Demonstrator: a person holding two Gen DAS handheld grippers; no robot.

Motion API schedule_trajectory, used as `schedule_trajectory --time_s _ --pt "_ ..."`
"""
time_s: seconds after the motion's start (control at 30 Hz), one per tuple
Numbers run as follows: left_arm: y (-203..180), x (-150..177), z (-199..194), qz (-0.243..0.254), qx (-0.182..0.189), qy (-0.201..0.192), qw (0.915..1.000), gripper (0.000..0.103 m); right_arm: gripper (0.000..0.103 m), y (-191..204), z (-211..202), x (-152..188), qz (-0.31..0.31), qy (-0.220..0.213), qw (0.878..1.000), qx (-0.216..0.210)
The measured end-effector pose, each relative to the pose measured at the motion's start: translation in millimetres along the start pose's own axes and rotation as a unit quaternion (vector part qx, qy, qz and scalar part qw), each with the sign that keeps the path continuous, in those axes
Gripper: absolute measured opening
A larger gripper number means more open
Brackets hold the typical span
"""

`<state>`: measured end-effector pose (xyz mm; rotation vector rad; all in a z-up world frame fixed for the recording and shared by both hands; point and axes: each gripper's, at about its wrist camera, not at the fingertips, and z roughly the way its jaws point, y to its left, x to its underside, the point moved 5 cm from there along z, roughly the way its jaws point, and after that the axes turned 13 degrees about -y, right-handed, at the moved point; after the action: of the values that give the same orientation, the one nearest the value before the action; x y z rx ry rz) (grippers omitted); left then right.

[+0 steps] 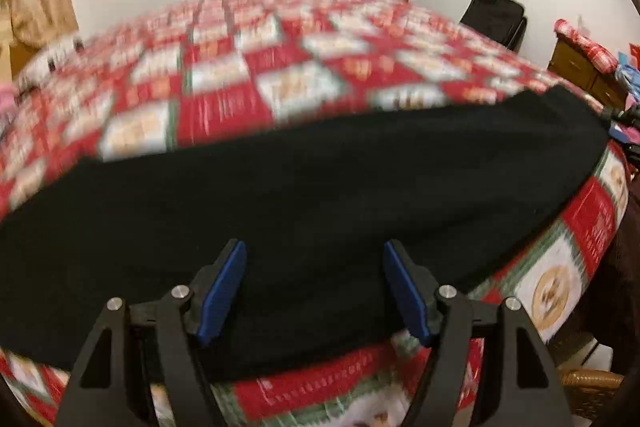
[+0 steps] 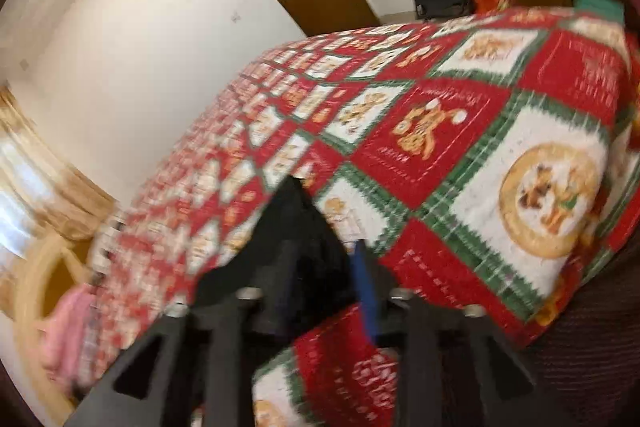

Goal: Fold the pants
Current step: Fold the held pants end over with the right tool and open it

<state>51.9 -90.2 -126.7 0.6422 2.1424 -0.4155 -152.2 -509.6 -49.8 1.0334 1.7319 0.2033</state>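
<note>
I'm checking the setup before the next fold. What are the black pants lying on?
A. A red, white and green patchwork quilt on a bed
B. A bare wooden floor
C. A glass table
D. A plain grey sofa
A: in the left wrist view the black pants stretch across the near edge of a red, white and green quilt that covers the bed.

The black plastic left gripper (image 1: 314,291) has blue ribbed pads (image 1: 222,297) and silver pivot screws (image 1: 180,291) (right gripper (image 2: 320,291) alike).
</note>
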Motion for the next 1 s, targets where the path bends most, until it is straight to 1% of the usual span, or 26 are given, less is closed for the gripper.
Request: schedule_trajectory --time_s 0.03,0.07,0.13,0.17,0.2,0.23,0.27,0.3,0.37,0.4,0.43,0.47,0.5,0.53,0.6,0.63,0.67,0.73,0.77,0.8,0.87,0.9,0.93,0.97,1.0 --pt "-1 1 -5 0.010 -0.003 -0.015 0.9998 0.073 0.048 0 -4 -1 0.009 -0.001 1.000 -0.007" --pt "-4 3 -6 0.024 -0.006 -0.014 0.9996 0.073 0.051 1 -10 -4 0.010 -0.013 1.000 -0.007" --pt "-6 4 -9 0.038 -0.011 -0.016 0.9991 0.074 0.053 -1 -19 -8 0.004 -0.042 0.999 0.011" --pt "-5 5 -9 0.033 -0.011 -0.017 0.9993 0.074 0.054 -3 -20 -7 -0.001 -0.044 0.999 0.023" --pt "-5 5 -10 0.027 -0.010 -0.017 0.9994 0.074 0.054 -5 -15 -1 -0.007 -0.024 0.999 0.029" --pt "-4 6 -10 0.024 -0.010 -0.017 0.9995 0.074 0.054 -2 -13 2 -0.017 -0.023 0.999 0.028" --pt "-5 6 -10 0.024 -0.011 -0.017 0.9995 0.074 0.054 4 -13 6 -0.043 -0.028 0.998 0.031" --pt "-5 6 -10 0.024 -0.011 -0.016 0.9995 0.074 0.054 13 -11 11 -0.073 -0.022 0.997 0.033" --pt "-4 7 -11 0.022 -0.010 -0.015 0.9996 0.074 0.053 29 -4 21 -0.093 -0.002 0.996 0.009" --pt "-3 7 -11 0.021 -0.010 -0.014 0.9996 0.074 0.051 38 2 28 -0.104 0.012 0.994 0.003" --pt "-4 8 -11 0.022 -0.010 -0.014 0.9996 0.074 0.048 41 5 31 -0.115 0.019 0.993 0.005" --pt "-4 9 -11 0.022 -0.011 -0.014 0.9996 0.074 0.048 44 8 34 -0.121 0.024 0.992 0.008" --pt "-5 9 -11 0.023 -0.011 -0.014 0.9996 0.074 0.047 43 11 33 -0.120 0.023 0.992 0.012" --pt "-5 9 -10 0.025 -0.012 -0.015 0.9995 0.075 0.042 41 13 31 -0.107 0.020 0.994 0.013" --pt "-5 9 -10 0.026 -0.013 -0.014 0.9995 0.075 0.009 29 16 24 -0.072 0.017 0.997 0.021" --pt "-5 9 -10 0.025 -0.013 -0.014 0.9995 0.076 0.009 24 19 23 -0.059 0.022 0.998 0.015" --pt "-6 9 -9 0.025 -0.013 -0.013 0.9995 0.077 0.009 22 19 22 -0.056 0.025 0.998 0.000" --pt "-7 9 -9 0.029 -0.014 -0.012 0.9994 0.077 0.008 33 16 22 -0.099 0.011 0.995 0.001" --pt "-7 9 -9 0.030 -0.014 -0.013 0.9994 0.077 0.008 41 7 21 -0.127 -0.008 0.992 -0.004" --pt "-7 10 -9 0.030 -0.014 -0.013 0.9994 0.077 0.008 51 -8 18 -0.161 -0.042 0.986 -0.010" --pt "-7 9 -9 0.030 -0.014 -0.013 0.9994 0.078 0.008 62 -20 15 -0.205 -0.077 0.976 -0.003" --pt "-7 9 -9 0.030 -0.015 -0.013 0.9994 0.078 0.008 63 -20 16 -0.224 -0.079 0.971 0.005" --pt "-8 10 -9 0.031 -0.015 -0.014 0.9993 0.078 0.009 56 -12 20 -0.229 -0.059 0.971 0.025" --pt "-8 10 -8 0.034 -0.016 -0.014 0.9992 0.078 0.009 50 -4 21 -0.224 -0.042 0.973 0.036" --pt "-8 10 -9 0.038 -0.016 -0.015 0.9990 0.078 0.010 37 7 28 -0.207 -0.016 0.977 0.047"
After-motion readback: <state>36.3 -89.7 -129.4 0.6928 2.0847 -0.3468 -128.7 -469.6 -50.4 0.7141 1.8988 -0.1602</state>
